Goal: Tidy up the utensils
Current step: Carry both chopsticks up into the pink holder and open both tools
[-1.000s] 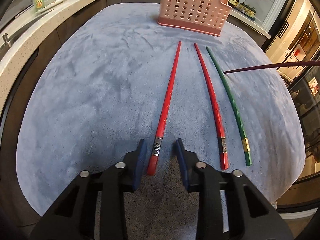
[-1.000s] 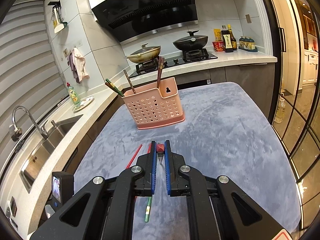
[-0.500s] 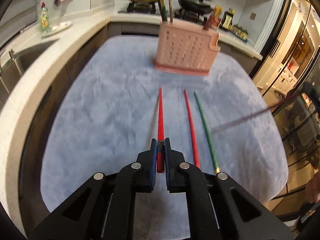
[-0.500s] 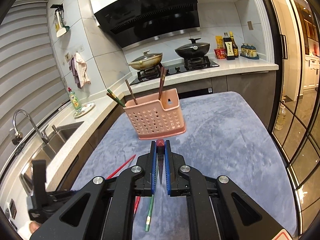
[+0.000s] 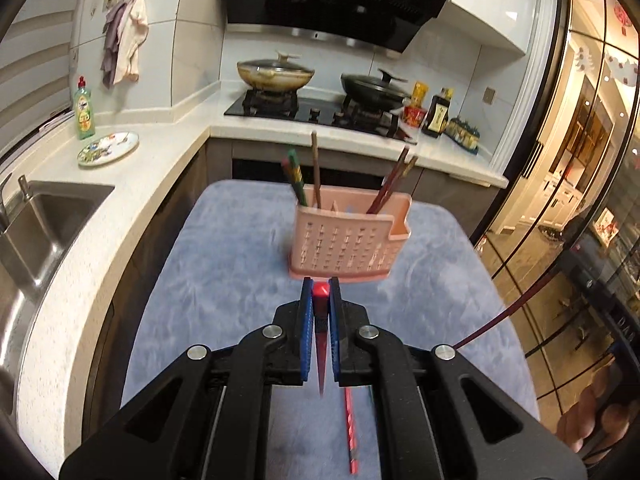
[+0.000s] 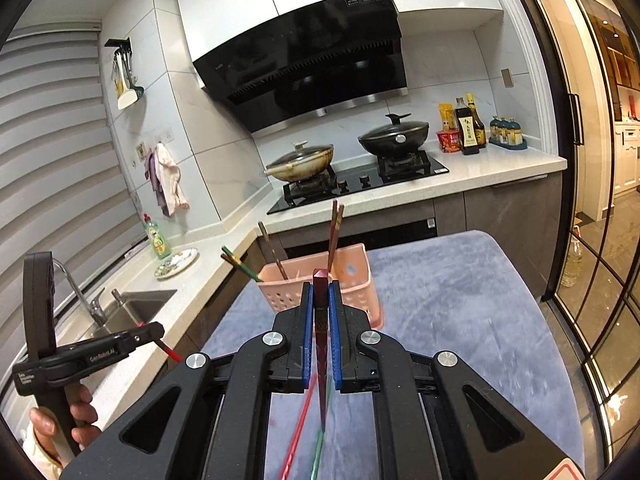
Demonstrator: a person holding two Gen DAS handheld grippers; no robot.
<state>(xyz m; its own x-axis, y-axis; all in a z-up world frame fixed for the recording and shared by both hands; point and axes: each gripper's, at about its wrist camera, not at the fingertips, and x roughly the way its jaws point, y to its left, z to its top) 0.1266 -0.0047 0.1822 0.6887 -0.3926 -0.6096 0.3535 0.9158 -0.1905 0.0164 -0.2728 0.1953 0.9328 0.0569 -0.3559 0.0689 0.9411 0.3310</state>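
Since the earlier frames, both hands had risen off the blue cloth [image 5: 224, 264], and the left gripper's [image 5: 320, 296] jaws had just closed on a red chopstick [image 5: 320, 312], lifting it. That gripper was angled downward toward the pink holder [image 5: 348, 240]. The right gripper [image 6: 320, 292] stayed clamped on a dark red chopstick [image 6: 321, 284], pointing at the same holder, which held several upright chopsticks [image 5: 316, 168]. Another red chopstick [image 5: 350, 424] lay on the cloth below.
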